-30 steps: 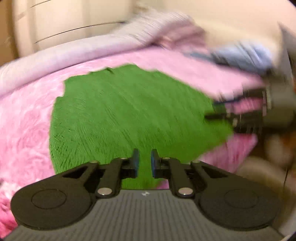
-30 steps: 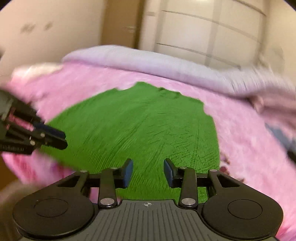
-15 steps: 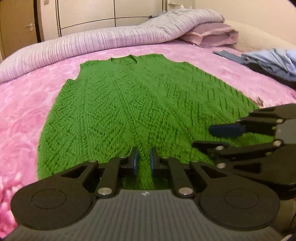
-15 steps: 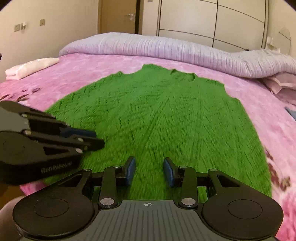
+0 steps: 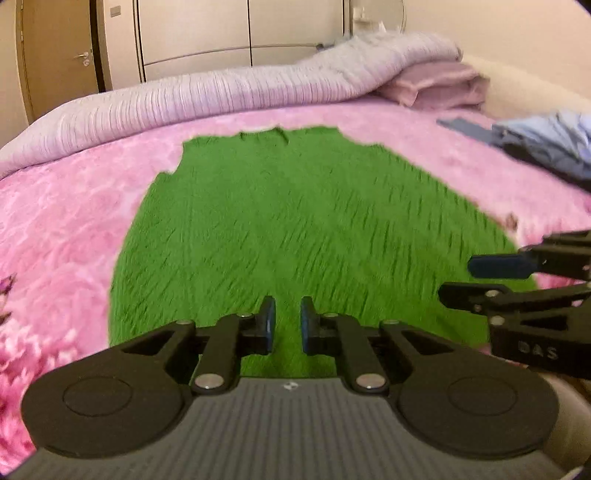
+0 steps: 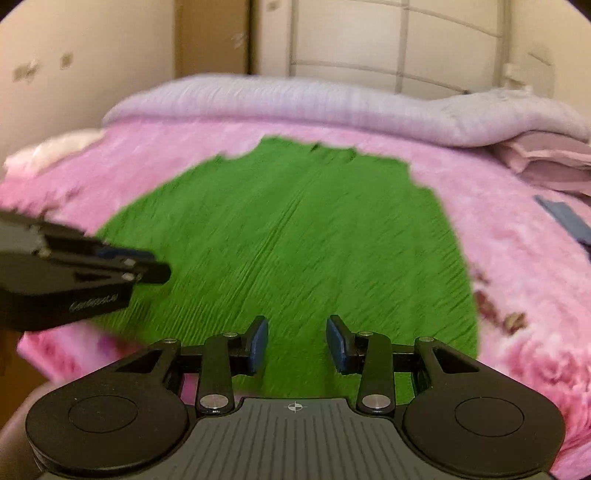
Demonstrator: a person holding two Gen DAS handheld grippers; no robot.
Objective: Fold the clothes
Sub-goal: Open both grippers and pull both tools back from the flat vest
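- Sweater (image 5: 295, 221), green knit, lies spread flat on the pink bedspread (image 5: 66, 229), neckline far, giving room for folding.
- Left gripper (image 5: 287, 325) hovers over the near hem, jaws narrowly apart, empty.
- Right gripper (image 6: 297, 343) hovers alongside, jaws wider, empty.

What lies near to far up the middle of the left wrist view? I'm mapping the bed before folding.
Left gripper, slightly open → green knitted sweater lying flat → pink floral blanket → rolled lilac quilt → wardrobe doors.
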